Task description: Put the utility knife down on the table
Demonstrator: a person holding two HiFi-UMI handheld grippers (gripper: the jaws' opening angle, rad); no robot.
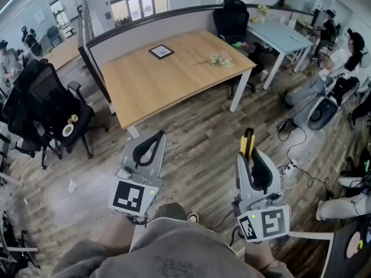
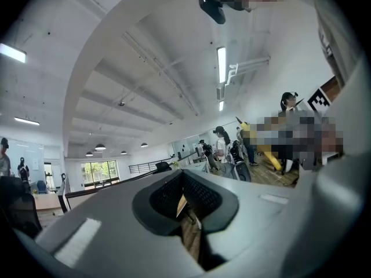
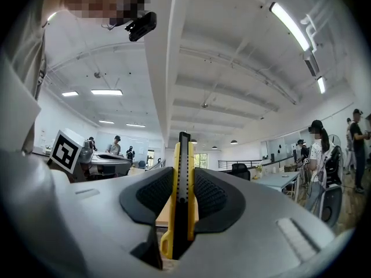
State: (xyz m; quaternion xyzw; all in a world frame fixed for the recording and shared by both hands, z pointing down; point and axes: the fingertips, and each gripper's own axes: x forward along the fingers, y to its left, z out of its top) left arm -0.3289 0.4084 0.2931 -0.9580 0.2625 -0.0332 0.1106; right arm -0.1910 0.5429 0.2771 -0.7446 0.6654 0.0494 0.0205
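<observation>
Knife [image 3: 183, 196]: upright, clamped between right gripper [image 1: 250, 155] pads, lower right of head view; left gripper [image 1: 155, 138] empty, jaws together; table [image 1: 174, 80] upper centre, well apart; set-down not begun; approach, lowering, release judged outstanding.

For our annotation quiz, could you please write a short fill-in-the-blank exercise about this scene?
1. The right gripper clamps a ____ utility knife.
2. The left gripper holds ____.
3. On the wooden table lie a picture frame and some ____.
Missing words: yellow; nothing; flowers.
</observation>
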